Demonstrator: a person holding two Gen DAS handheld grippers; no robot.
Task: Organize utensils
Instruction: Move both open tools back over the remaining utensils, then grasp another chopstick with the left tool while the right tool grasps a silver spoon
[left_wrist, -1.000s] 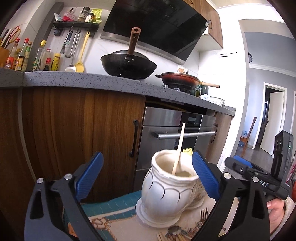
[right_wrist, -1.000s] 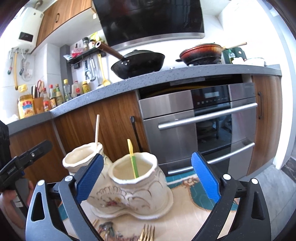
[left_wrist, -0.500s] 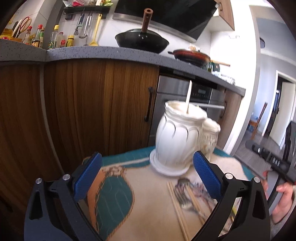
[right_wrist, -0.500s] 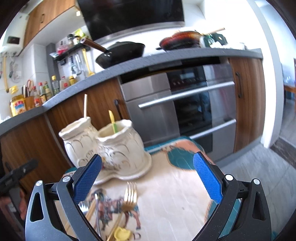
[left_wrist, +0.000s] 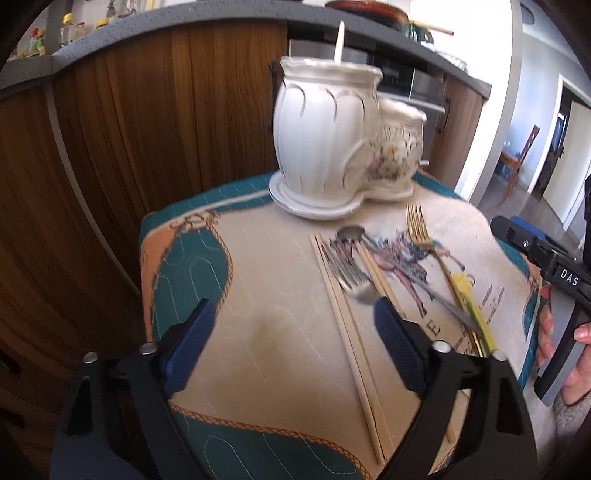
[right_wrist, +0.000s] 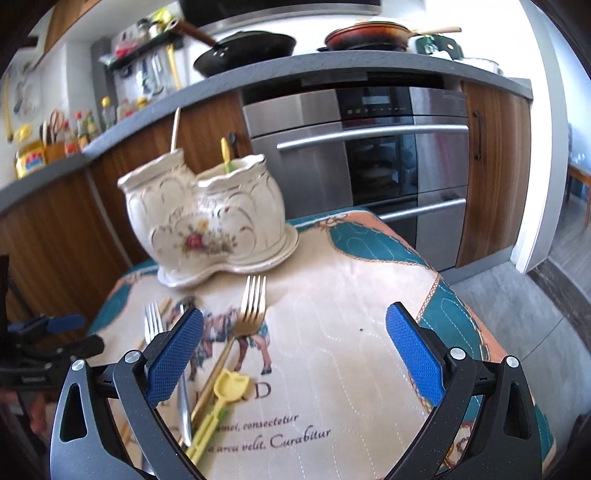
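A cream double-pot ceramic utensil holder (left_wrist: 332, 147) stands at the far side of a small cloth-covered table (left_wrist: 258, 295); it also shows in the right wrist view (right_wrist: 210, 221). One pot holds a pale chopstick (left_wrist: 338, 38), the other a yellow-green utensil (right_wrist: 226, 157). On the cloth lie wooden chopsticks (left_wrist: 347, 325), a silver fork (left_wrist: 343, 273), a spoon (left_wrist: 351, 233), a gold fork (right_wrist: 251, 306) and a yellow-green plastic scoop (right_wrist: 221, 398). My left gripper (left_wrist: 291, 343) is open above the chopsticks. My right gripper (right_wrist: 291, 354) is open, empty, above the cloth.
Wooden kitchen cabinets (left_wrist: 147, 129) and a steel oven (right_wrist: 369, 155) stand right behind the table. A grey counter (right_wrist: 332, 62) carries pans and bottles. The table edges drop off at right (right_wrist: 480, 332) to a grey floor.
Both grippers have risen and tilted down. The view now looks onto the cloth and the loose utensils, and the holder sits farther away.
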